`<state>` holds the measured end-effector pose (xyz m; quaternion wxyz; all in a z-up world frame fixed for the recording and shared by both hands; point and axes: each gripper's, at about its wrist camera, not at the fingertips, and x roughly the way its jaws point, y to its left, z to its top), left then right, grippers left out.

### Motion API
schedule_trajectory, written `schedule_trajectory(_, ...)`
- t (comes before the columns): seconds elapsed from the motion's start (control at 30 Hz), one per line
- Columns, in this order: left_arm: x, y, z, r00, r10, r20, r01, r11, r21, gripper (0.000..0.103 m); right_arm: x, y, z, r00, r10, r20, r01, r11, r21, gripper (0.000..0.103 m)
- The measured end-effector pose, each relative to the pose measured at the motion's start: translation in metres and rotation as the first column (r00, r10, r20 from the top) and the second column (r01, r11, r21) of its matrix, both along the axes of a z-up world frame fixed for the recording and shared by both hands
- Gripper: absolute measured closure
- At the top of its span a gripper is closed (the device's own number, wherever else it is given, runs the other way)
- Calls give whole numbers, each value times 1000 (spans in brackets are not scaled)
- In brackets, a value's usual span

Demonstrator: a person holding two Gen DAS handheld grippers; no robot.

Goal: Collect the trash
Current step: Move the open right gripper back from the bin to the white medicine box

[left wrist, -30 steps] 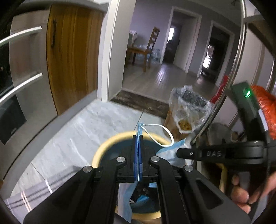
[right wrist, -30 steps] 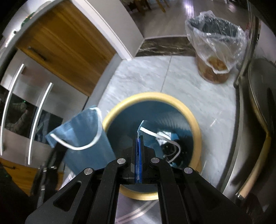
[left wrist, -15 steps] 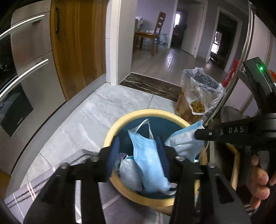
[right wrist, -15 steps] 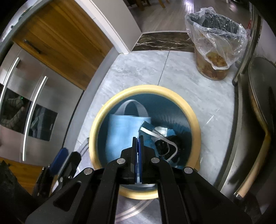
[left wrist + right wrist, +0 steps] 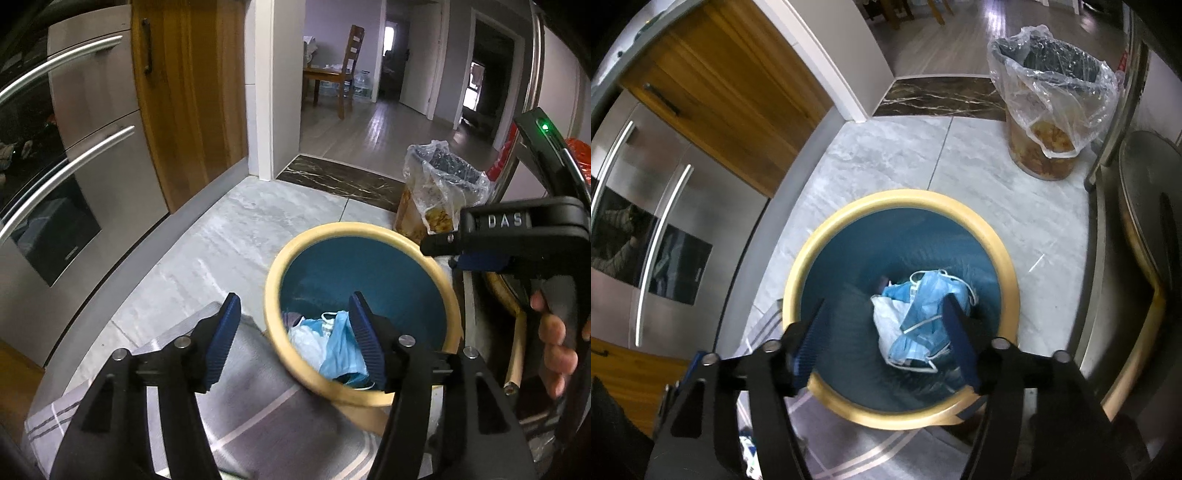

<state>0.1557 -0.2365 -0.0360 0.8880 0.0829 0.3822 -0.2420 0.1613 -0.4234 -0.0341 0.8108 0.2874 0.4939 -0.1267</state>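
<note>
Steel first, far left: brushed oven fronts [image 5: 92,173] w/ long curved bar handles, dark glass window below. Next to them a warm-grained wood door [image 5: 192,92], then a white door frame, pale marbled floor tiles [image 5: 221,236] and a dark veined threshold strip.

Grey woven rug [image 5: 258,413] w/ thin pale stripes lies under the near side of the bin. Left gripper [image 5: 293,334]: black plastic arms, ribbed blue pads, jaws have just been opening and stand wide apart w/ nothing between them; one pad sits over the rug, the other over the bin mouth.

Round bin [image 5: 997,251], centre: smooth yellow rim, matte teal inside. Face masks [image 5: 923,321] lie crumpled at the bottom — light blue pleated fabric, one showing its white side, thin white ear loops curling loose. A small dark item is beside them; can't tell what.

Right gripper [image 5: 886,328], same build, hangs above the bin; jaws have just been opening, spread wide, released, masks well below the pads & not touched. In left view its black body is at the right edge, a hand [image 5: 557,343] on the grey grip.

Further right: a second round bin [image 5: 1045,122] lined w/ crinkly clear plastic, brownish scraps inside, standing on the tiles near the threshold.
</note>
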Motion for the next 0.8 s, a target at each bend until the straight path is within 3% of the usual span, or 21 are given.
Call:
schedule_trajectory(0.4,-41,68,27,998,65,-14,-65,998,18,15,2,29,18,997,70,31,-67,995,-74,17)
schedule_trajectory(0.8,-88,179,46,977,212,-26,-209,974,85,14,10,82,26,980,195,31,-191,975,-112,14)
